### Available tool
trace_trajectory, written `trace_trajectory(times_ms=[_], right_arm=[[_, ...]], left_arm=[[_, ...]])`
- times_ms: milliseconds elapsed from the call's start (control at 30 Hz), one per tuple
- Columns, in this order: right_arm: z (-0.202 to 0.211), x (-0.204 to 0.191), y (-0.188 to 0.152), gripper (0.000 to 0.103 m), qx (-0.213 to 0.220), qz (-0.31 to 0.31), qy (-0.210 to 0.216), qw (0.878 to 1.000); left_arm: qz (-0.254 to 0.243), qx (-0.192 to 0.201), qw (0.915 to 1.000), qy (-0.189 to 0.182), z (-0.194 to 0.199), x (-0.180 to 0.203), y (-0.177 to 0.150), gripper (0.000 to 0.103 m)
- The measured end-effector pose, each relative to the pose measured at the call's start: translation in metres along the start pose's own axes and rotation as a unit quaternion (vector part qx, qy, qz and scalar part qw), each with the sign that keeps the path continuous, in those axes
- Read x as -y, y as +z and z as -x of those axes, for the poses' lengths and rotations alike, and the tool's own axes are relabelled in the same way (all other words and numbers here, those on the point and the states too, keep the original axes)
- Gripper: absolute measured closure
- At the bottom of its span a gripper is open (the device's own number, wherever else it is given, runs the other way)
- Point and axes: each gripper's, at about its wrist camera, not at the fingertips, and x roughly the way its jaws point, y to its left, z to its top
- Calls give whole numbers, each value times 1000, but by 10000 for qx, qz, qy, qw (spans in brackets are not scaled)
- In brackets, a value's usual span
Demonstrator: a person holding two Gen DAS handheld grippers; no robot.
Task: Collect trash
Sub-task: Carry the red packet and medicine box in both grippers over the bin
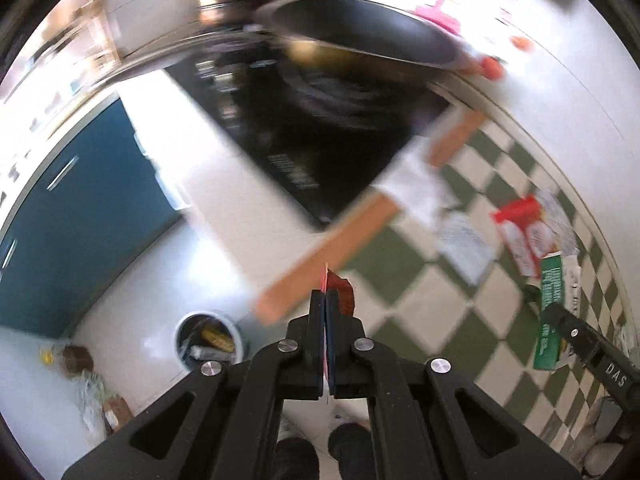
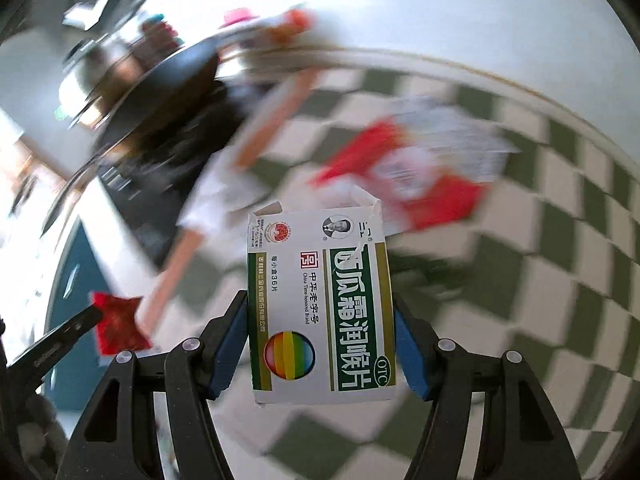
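A green-checked tabletop (image 1: 404, 280) ran beside a black hob (image 1: 320, 128), with the floor and a bin (image 1: 210, 342) below. In the left view, the left claw (image 1: 325, 308) pinched a red wrapper (image 1: 344, 294) near the tabletop edge; dropping it in the bin seemed next. In the right view, the right claw (image 2: 320, 312) clamped a box (image 2: 320, 304), lifted over the tabletop, red packets (image 2: 404, 176) beyond.

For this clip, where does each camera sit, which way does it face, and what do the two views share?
Left wrist: on the left gripper, looking down past the counter edge to the trash bin; the person's legs show below.
Right wrist: on the right gripper, facing the checkered cloth, clamping the green medicine box.
Shared: the box, the red wrapper, the cloth.
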Motion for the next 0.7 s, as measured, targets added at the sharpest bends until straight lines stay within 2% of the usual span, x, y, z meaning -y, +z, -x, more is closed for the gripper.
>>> trace_trajectory(times_ms=[100,233,367,467,567,700], right_arm=[[-26,-68,-12,34,-252,475,411,9977],[-64,-159,-44,34,-627,1121,859,9880],[-115,-229,-89,34,-1062,1599,1073,9755],[-183,-270,-139,34,-1503,1877,1052,9649],[-246,-289,-181,34,-1835,2004,959,9576],[-359,-307,-248,35,-2287,2181,718,9460]], left_arm=[[426,-76,9989,170,3,-61,-10,103],[1059,-269,9935,316,-7,-143,-32,103],[1843,-712,9802,120,-50,-230,-64,103],[2376,-1071,9654,123,-110,-296,-99,103],[2660,-1353,9542,211,-169,-339,-131,103],[2887,-1757,9408,251,-265,-388,-176,103]])
